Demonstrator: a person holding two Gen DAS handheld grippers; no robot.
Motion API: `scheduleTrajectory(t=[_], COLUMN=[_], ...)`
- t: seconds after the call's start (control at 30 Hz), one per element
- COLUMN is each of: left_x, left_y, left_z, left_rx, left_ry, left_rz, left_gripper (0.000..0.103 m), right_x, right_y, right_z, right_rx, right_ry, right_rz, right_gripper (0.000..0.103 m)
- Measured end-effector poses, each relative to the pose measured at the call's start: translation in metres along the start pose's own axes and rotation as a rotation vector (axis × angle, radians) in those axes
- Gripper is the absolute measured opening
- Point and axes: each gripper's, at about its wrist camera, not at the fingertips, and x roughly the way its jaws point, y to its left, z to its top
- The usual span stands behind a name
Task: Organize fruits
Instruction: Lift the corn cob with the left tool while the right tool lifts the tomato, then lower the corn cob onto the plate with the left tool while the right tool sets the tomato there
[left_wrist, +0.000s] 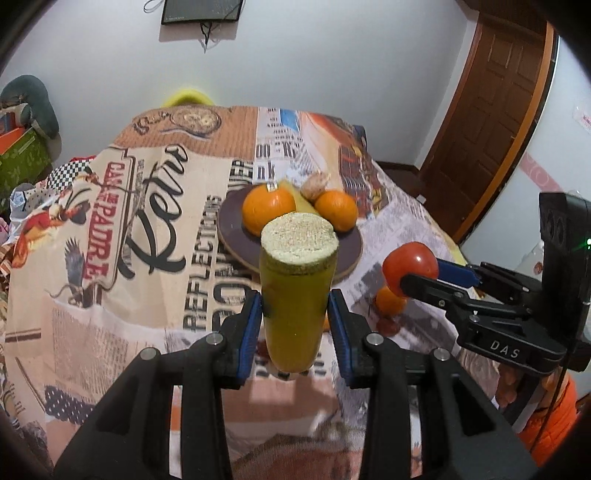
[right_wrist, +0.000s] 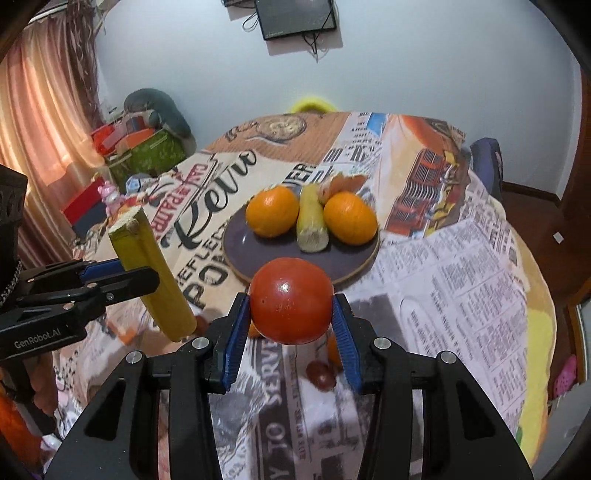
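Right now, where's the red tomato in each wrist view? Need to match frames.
Left wrist: red tomato at right of centre, clamped in the right gripper that reaches in from the right edge.
Right wrist: it sits dead centre, between that camera's own blue pads.
Shared landmark: the dark plate holding oranges.

From the left wrist we look down along our own fingers, close over the printed tablecloth (left_wrist: 110, 258), facing the far white wall (left_wrist: 332, 66). From the right wrist we get the same downward slant, just as near, facing that wall too. Both views share the dark plate (left_wrist: 236, 236) (right_wrist: 258, 251) mid-table, and each catches the other gripper at its edge.
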Motion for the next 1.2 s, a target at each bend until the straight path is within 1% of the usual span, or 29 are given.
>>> scheduleTrajectory(t=[0.17, 0.4, 0.83, 1.2], left_x=[0.004, 0.022, 0.067, 0.09], left_y=[0.004, 0.009, 0.015, 0.039], left_z=[0.015, 0.031, 0.048, 0.057], left_rx=[-0.022, -0.06, -0.124, -0.205], left_ry=[-0.022, -0.024, 0.003, 0.005], left_rz=[-0.004, -0.004, -0.039, -0.058], left_gripper=[0.036, 0.036, 0.036, 0.036], right_x=[0.002, 0.015, 0.047, 0.069], right_y=[-0.004, -0.01, -0.02, -0.017], right_z=[0.009, 0.021, 0.031, 0.037], right_rx=[0.008, 0.003, -0.002, -0.032], right_ry=[-0.02, -0.037, -0.005, 0.026], right_rz=[-0.004, -0.024, -0.023, -0.017], right_gripper=[0.041, 0.041, 0.041, 0.041])
